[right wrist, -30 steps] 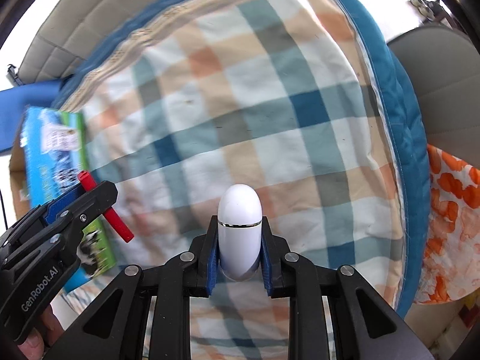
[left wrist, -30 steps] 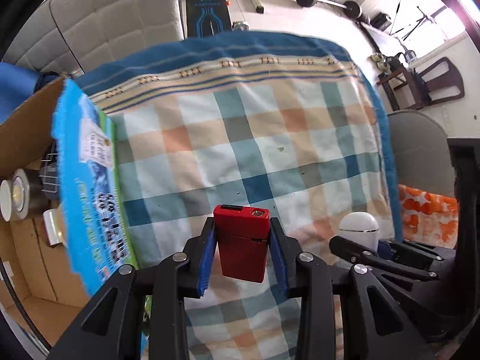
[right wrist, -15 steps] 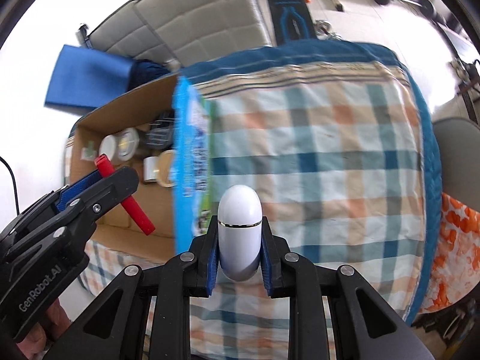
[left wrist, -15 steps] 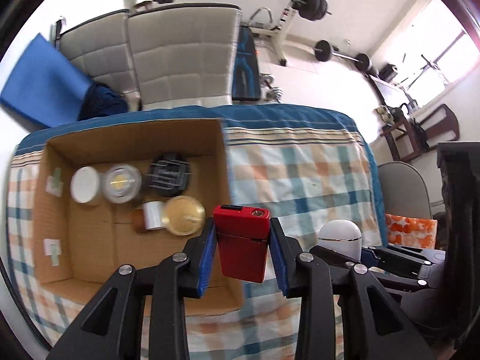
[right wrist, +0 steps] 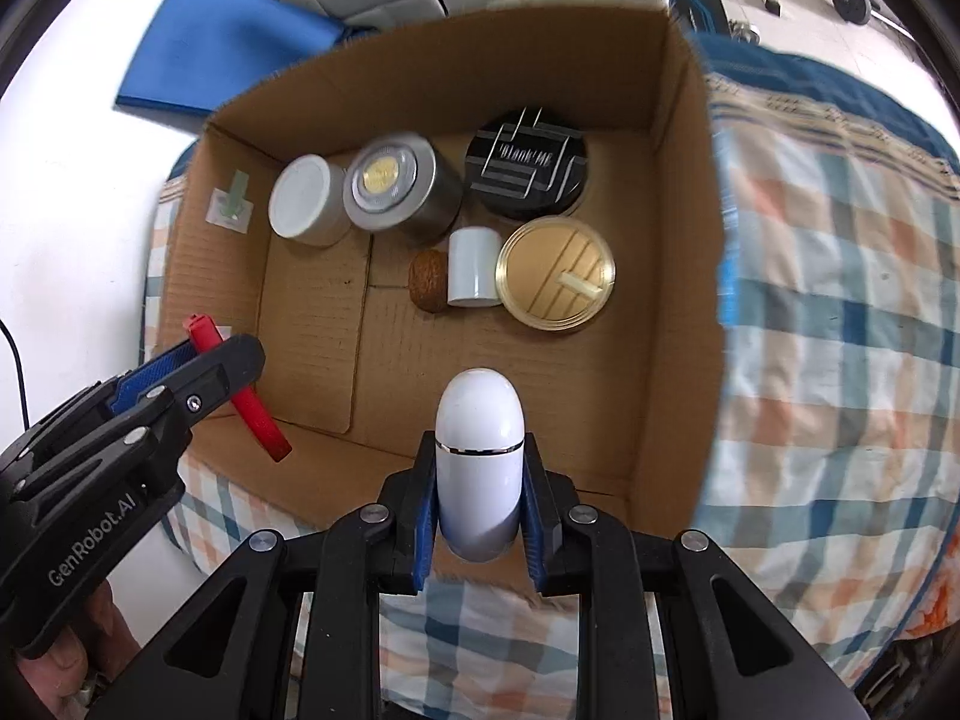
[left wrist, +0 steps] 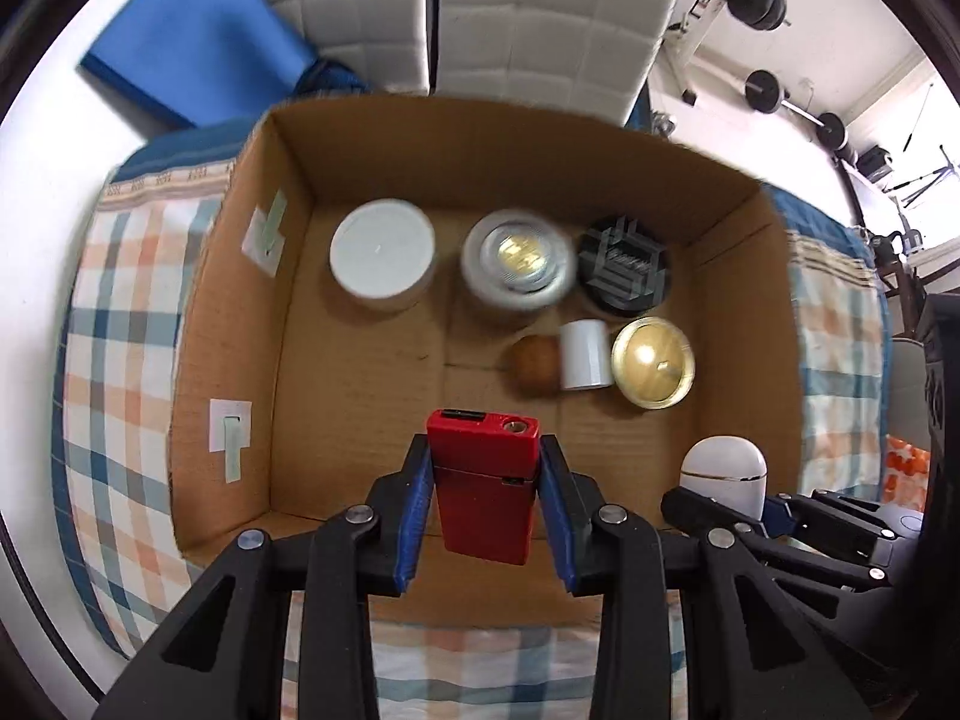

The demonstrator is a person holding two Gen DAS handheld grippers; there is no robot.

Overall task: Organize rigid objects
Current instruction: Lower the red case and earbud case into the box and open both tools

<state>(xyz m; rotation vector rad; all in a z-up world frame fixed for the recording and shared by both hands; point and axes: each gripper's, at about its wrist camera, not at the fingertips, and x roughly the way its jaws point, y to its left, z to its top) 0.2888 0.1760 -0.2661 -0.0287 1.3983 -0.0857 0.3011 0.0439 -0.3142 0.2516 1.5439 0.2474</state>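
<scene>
My left gripper [left wrist: 483,468] is shut on a flat red case [left wrist: 483,483] and holds it above the near part of an open cardboard box [left wrist: 360,390]. My right gripper [right wrist: 478,480] is shut on a white oval case [right wrist: 478,462], also above the box's near edge [right wrist: 540,474]. The right gripper and white case show at the lower right of the left wrist view [left wrist: 723,477]. The left gripper and red case show at the left of the right wrist view [right wrist: 240,387].
In the box stand a white-lidded jar [left wrist: 382,252], a silver tin [left wrist: 517,267], a black round tin [left wrist: 624,267], a gold round tin [left wrist: 653,369], a small white cylinder [left wrist: 583,354] and a brown ball [left wrist: 537,363]. The box sits on a checked cloth [right wrist: 840,300]. White chairs [left wrist: 540,18] stand behind.
Both grippers have swung left from over the checked cloth to over the open box, still holding the red case and the white case. The box now fills both views.
</scene>
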